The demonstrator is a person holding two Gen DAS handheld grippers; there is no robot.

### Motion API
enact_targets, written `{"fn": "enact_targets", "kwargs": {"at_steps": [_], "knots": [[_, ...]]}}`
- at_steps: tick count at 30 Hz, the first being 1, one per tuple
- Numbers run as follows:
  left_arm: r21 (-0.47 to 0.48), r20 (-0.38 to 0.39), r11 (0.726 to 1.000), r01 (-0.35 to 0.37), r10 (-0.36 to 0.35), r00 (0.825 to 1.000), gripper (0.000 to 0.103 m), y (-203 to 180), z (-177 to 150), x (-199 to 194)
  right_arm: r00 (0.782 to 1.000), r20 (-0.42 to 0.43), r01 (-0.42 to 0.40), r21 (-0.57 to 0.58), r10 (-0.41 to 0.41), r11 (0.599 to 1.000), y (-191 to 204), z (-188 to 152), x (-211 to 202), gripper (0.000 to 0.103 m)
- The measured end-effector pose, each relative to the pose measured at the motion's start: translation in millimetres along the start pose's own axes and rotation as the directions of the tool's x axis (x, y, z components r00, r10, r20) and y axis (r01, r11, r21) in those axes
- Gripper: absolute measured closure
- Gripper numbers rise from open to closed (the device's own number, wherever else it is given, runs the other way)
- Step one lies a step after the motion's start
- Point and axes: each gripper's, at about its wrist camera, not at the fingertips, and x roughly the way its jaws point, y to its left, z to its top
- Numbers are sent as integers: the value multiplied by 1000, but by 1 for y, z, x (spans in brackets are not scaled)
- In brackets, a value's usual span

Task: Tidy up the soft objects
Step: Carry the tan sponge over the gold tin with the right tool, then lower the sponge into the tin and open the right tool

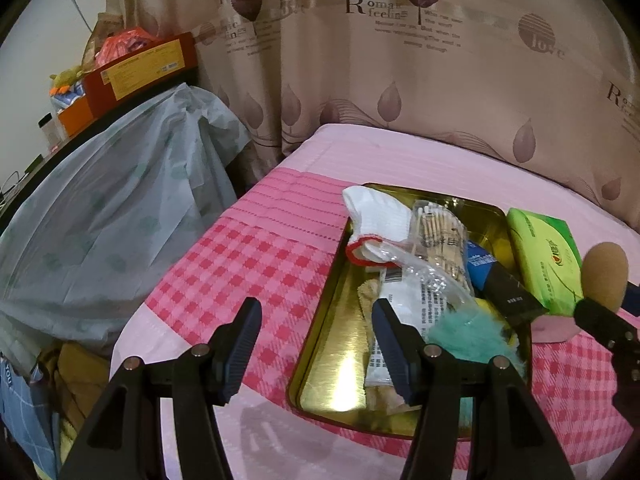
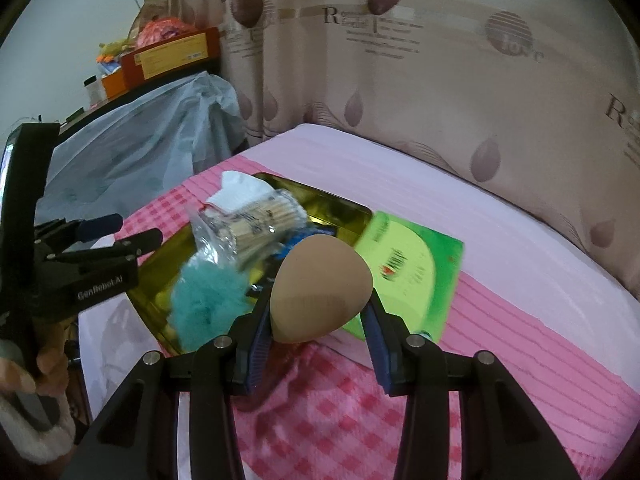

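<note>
on my far left a grey plastic cover [image 1: 120, 208] drapes over furniture beside the bed; only my left wrist view shows the blue bag and yellow cloth low beneath it. my left gripper [image 1: 316, 344] hangs released, jaws wide, nothing between them, one finger over the pink checked blanket [image 1: 248, 264] and the other over the gold tray's [image 1: 324, 352] near left part. that view lays the tray's load out clearly: i count one white glove [image 1: 376, 216] with a red cuff, one bag of cotton swabs [image 1: 440, 240], one dark box [image 1: 500, 284], one teal fluffy ball [image 1: 464, 332]. one green tissue pack [image 1: 544, 260] lies just right of the tray. my right view blurs these, but it alone shows the left gripper's black body [image 2: 96, 276] and the fingers of the hand holding it. further right, my right gripper [image 2: 320, 312] is clamped on the single tan makeup sponge [image 2: 320, 292]: it sits egg-shaped between both pads, pointed end up and forward, lifted above the blanket in front of the tissue pack
</note>
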Motion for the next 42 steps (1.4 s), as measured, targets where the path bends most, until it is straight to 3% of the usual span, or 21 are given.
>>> {"fn": "enact_targets", "kwargs": {"at_steps": [17, 42], "knots": [[-40, 2, 999, -37, 37, 999, 44, 12, 3, 3, 998, -58, -4, -42, 2, 999, 23, 30, 59, 63], [-70, -3, 997, -40, 39, 999, 44, 19, 4, 4, 993, -116, 36, -27, -38, 999, 33, 37, 113, 62]]}}
